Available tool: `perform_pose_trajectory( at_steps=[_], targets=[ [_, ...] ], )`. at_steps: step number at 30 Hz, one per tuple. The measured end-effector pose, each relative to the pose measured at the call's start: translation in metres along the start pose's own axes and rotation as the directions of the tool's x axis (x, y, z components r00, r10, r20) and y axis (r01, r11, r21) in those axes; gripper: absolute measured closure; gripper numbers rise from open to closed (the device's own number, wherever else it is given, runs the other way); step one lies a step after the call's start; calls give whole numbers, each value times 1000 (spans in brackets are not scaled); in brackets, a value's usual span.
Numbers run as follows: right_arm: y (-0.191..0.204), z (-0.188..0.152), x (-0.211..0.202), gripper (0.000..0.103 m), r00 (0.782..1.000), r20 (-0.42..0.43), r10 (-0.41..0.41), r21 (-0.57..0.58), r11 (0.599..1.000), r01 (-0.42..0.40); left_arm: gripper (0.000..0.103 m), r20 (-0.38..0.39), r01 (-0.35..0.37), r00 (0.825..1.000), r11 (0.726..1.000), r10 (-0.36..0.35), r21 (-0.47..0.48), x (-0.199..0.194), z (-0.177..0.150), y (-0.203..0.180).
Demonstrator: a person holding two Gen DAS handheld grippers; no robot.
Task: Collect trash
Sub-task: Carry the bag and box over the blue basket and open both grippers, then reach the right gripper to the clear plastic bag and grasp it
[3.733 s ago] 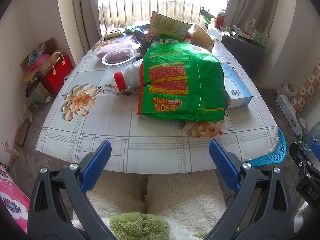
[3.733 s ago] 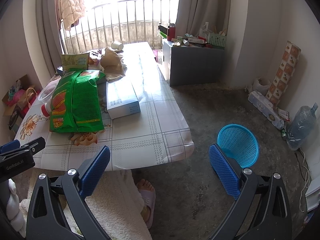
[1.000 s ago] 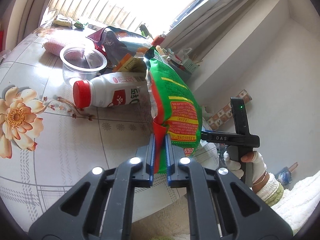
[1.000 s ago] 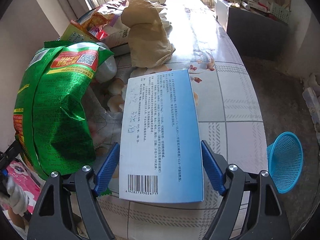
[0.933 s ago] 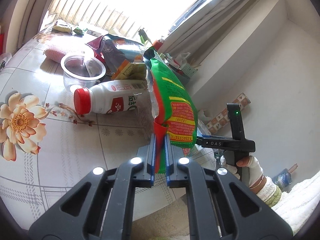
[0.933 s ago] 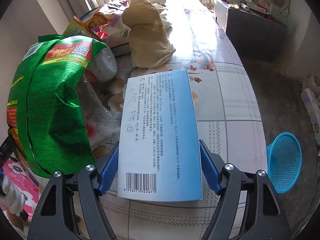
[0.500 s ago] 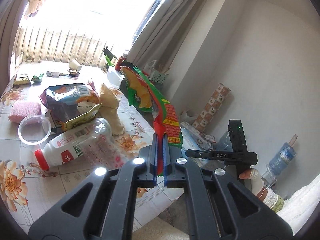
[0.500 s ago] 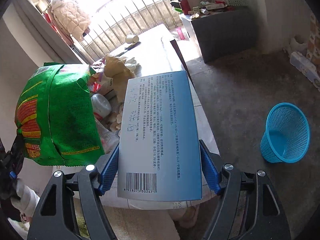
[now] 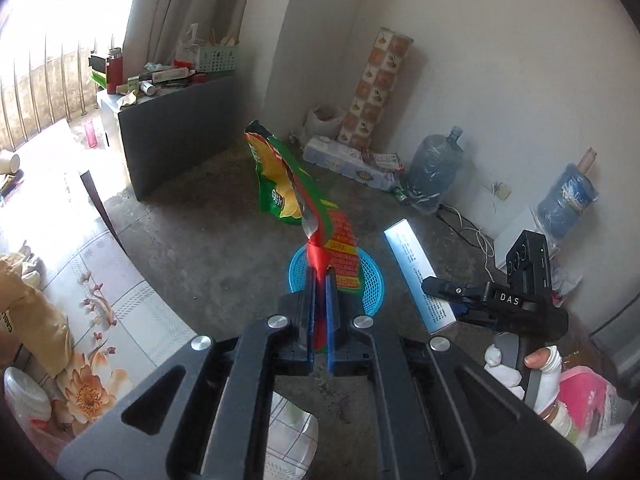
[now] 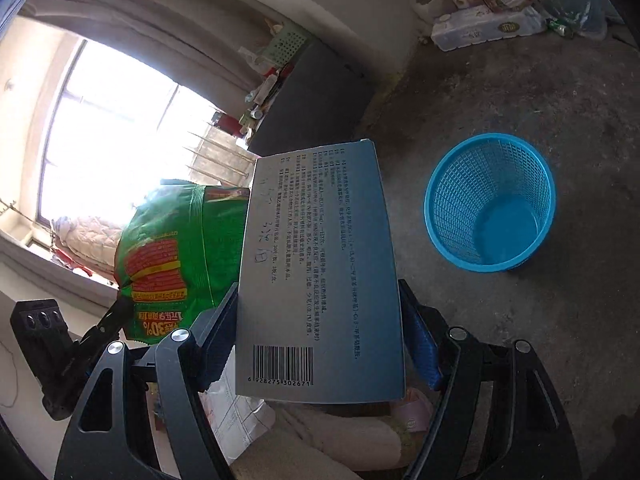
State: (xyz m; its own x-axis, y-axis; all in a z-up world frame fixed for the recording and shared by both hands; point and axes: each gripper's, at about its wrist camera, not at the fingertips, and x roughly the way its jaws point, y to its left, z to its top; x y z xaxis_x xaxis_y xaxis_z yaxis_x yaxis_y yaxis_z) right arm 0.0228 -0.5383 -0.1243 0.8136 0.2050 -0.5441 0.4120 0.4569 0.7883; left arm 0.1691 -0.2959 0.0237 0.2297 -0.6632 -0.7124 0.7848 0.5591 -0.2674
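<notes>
My left tool [image 9: 319,280] angled downward, clamped shut on crinkled green foil snack bag [image 9: 288,184] above round blue mesh plastic basket [image 9: 370,280] on floor, my right tool [image 10: 320,312] gripping flat blue-white printed carton [image 10: 320,264] by its sides, barcode nearest, beside basket.

Green bag [image 9: 280,184], blue box [image 10: 320,264], airborne

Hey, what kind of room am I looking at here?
Probably a lived-in room of a home: a table with a flowered cloth, a cluttered grey cabinet by the curtained window, big water jugs on a bare concrete floor.
</notes>
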Motion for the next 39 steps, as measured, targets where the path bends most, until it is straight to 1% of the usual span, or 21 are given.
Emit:
perform_pose_trajectory(
  at_steps=[3,6,9,10,11,12,13,14,16,17,19,20,22,25,28,30,32,34,35,37,39],
  targets=[
    [-44,17,21,31,999,-29,45,133,990,-41,100,-112,-1,994,999,5,35,75,17,-16],
    [-80,33,45,31,997,-46,67,241,969,-54,100,-211,-9,977,998,23,67,143,23,-33],
    [-116,55,69,29,996,-35,86,335,940,-69,99,-272,-28,961,995,52,91,201,28,-50],
    [-126,63,79,26,995,-30,98,354,932,-81,97,-282,-40,957,995,64,90,219,29,-52],
    [-140,72,88,17,994,-28,108,367,926,-91,91,-286,-54,955,995,76,83,238,31,-54],
    [-153,78,97,12,995,-17,95,389,918,-81,74,-300,-71,950,994,91,79,256,32,-53],
    [-167,83,107,10,997,-12,80,407,911,-68,62,-315,-93,943,993,111,72,272,31,-52],
    [-180,90,121,9,998,-24,57,414,909,-42,47,-326,-114,937,992,128,63,284,29,-51],
    [-207,91,139,9,999,-44,-25,447,894,42,46,-345,-142,927,989,148,43,303,29,-43],
    [-218,89,145,9,997,-56,-44,459,886,64,46,-350,-143,926,989,143,26,305,28,-38],
    [-235,82,152,9,994,-72,-79,489,866,104,46,-347,-132,930,991,121,-9,300,28,-29],
    [-240,78,152,9,995,-69,-77,498,861,101,46,-339,-124,934,992,111,-18,295,29,-24],
    [-245,71,149,9,996,-57,-68,507,858,88,46,-317,-129,941,991,117,-17,283,32,-16],
    [-243,62,134,9,997,-38,-60,506,859,71,46,-281,-123,953,992,112,-24,258,40,-10],
    [-230,55,109,9,999,-9,-46,495,868,45,46,-244,-107,965,994,97,-30,226,50,-9],
    [-215,51,90,9,999,12,-41,472,881,30,46,-196,-83,978,996,74,-35,193,54,-10],
    [-198,48,72,9,999,38,-27,428,904,8,46,-122,-66,991,997,61,-37,154,55,-11],
    [-176,46,55,9,998,61,-17,369,929,-7,45,-44,-50,998,998,48,-43,111,50,-9],
    [-164,44,46,9,997,73,-13,334,942,-12,43,-6,-43,999,998,43,-46,90,44,-8],
    [-140,37,30,9,995,95,1,272,962,-27,41,66,-42,997,998,46,-52,49,27,-5],
    [-114,28,17,9,994,109,23,196,980,-44,41,113,-56,992,997,63,-61,12,5,-1]
  ],
)
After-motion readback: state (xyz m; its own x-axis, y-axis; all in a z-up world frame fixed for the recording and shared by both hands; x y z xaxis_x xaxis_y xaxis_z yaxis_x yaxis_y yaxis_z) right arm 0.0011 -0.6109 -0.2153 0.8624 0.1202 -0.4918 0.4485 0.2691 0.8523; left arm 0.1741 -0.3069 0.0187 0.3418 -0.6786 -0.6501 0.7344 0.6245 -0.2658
